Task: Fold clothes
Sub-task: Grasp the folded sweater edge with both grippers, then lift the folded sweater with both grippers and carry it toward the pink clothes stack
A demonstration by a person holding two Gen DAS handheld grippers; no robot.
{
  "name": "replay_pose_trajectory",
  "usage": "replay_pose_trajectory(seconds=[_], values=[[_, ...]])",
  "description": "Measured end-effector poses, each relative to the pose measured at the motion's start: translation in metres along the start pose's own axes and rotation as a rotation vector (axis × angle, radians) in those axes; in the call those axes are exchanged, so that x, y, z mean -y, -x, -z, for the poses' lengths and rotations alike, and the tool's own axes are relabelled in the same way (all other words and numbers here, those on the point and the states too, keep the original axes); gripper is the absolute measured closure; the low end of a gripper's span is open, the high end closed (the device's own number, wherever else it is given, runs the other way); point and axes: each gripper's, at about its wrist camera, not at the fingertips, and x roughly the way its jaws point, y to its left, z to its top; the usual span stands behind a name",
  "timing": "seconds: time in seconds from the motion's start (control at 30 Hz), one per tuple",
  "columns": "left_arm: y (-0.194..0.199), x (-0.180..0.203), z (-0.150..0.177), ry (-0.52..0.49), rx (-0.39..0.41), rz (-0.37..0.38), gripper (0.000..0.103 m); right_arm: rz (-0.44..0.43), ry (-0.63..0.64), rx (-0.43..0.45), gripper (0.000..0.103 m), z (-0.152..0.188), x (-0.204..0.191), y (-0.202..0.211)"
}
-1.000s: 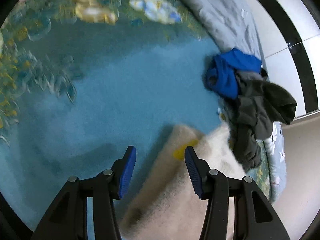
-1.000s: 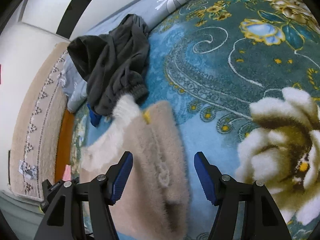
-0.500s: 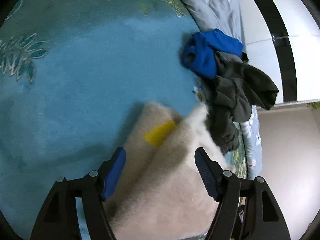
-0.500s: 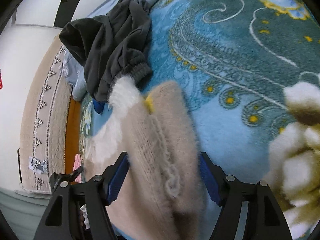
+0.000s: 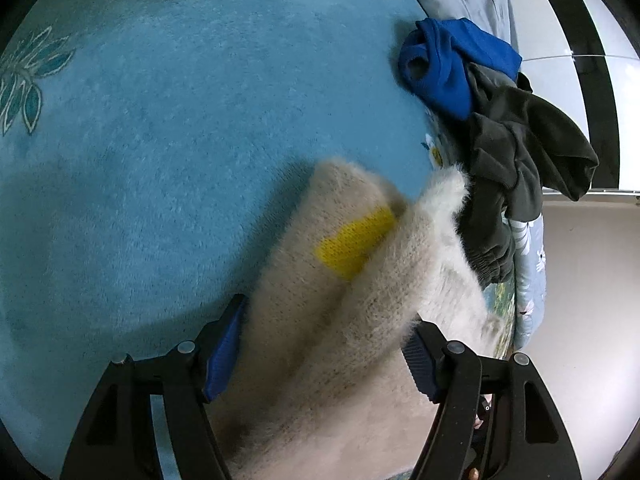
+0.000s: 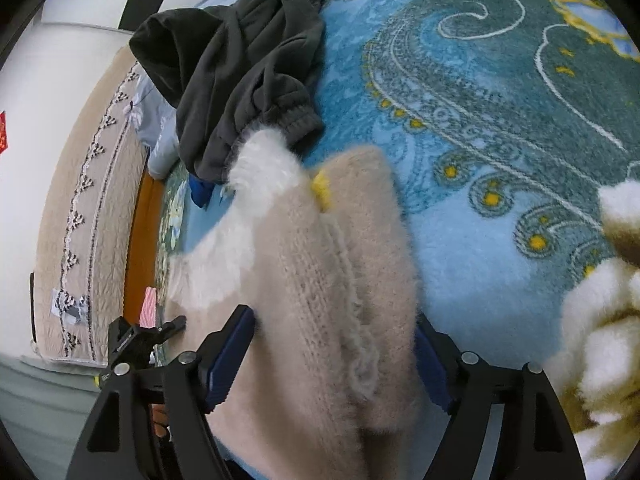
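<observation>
Fuzzy beige knit identifies the sweater (image 5: 332, 344), which lies folded on a teal floral blanket (image 5: 168, 128). In the left wrist view, the left gripper (image 5: 320, 344) has its jaws spread wide, one blue-padded finger (image 5: 224, 352) at each side of the sweater's near end; the pads do not visibly press the knit. A yellow patch (image 5: 356, 240) shows on the upper layer near the far fold. A white fluffy sleeve (image 5: 444, 216) extends from the sweater toward the right. Beyond it, a blue garment (image 5: 448, 64) lies bunched, with dark grey sweatpants (image 5: 520, 148) draped just beside and partly over it.

In the right wrist view, the dark grey sweatpants (image 6: 240, 60) sit at upper left, their elastic cuff touching the white sleeve tip (image 6: 264, 160). The sweater (image 6: 320, 300) fills the centre. The right gripper (image 6: 332, 360) also stands wide, straddling the sweater body without closing on it. The patterned blanket (image 6: 500, 100) extends to the right.
</observation>
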Motion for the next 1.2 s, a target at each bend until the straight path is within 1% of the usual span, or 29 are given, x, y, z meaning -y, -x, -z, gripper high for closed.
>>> replay_pose_trajectory(seconds=[0.1, 0.2, 0.27, 0.37, 0.4, 0.43, 0.47, 0.53, 0.57, 0.6, 0.73, 0.77, 0.87, 1.0, 1.1, 1.2], values=[[-0.001, 0.000, 0.000, 0.001, -0.002, 0.008, 0.030, 0.003, 0.003, 0.015, 0.024, 0.001, -0.003, -0.002], [0.000, -0.001, -0.001, 0.003, -0.003, 0.015, 0.030, -0.001, -0.009, 0.011, 0.024, 0.000, -0.005, -0.005], [0.000, -0.002, -0.002, 0.005, -0.003, 0.020, 0.031, -0.011, -0.029, -0.004, 0.024, -0.002, -0.001, -0.004], [0.000, -0.003, -0.002, 0.007, -0.003, 0.027, 0.031, -0.032, -0.106, -0.014, 0.026, -0.005, 0.005, -0.004], [0.000, -0.003, -0.002, 0.008, -0.003, 0.029, 0.033, -0.038, -0.126, -0.015, 0.026, -0.005, 0.007, -0.003], [0.000, -0.003, -0.003, 0.008, -0.003, 0.031, 0.037, -0.034, -0.141, -0.012, 0.031, -0.005, 0.008, -0.003], [0.000, -0.004, -0.003, 0.009, -0.003, 0.034, 0.038, -0.030, -0.152, -0.006, 0.035, -0.004, 0.010, -0.003], [0.001, -0.004, -0.003, 0.010, -0.004, 0.038, 0.045, -0.027, -0.173, 0.006, 0.039, -0.001, 0.011, -0.002], [0.001, -0.004, -0.003, 0.008, -0.001, 0.040, 0.046, -0.026, -0.184, 0.012, 0.042, 0.000, 0.012, -0.001], [0.002, -0.002, -0.003, 0.003, 0.004, 0.041, 0.050, -0.026, -0.193, 0.018, 0.043, 0.002, 0.012, -0.001], [0.007, 0.005, -0.003, -0.017, 0.022, 0.043, 0.065, -0.004, -0.218, 0.050, 0.056, 0.006, 0.006, 0.005], [0.009, 0.007, -0.002, -0.025, 0.031, 0.047, 0.067, -0.007, -0.213, 0.057, 0.060, 0.007, 0.002, 0.008], [0.018, 0.015, 0.002, -0.059, 0.066, 0.062, 0.072, -0.029, -0.182, 0.073, 0.066, 0.008, -0.010, 0.020], [0.036, 0.030, 0.009, -0.119, 0.121, 0.091, 0.075, -0.049, -0.113, 0.089, 0.068, 0.007, -0.037, 0.040], [0.052, 0.041, 0.016, -0.153, 0.159, 0.133, 0.076, -0.066, -0.081, 0.127, 0.069, 0.013, -0.047, 0.065], [0.060, 0.057, 0.022, -0.167, 0.177, 0.177, 0.076, -0.075, -0.067, 0.177, 0.069, 0.015, -0.056, 0.094]])
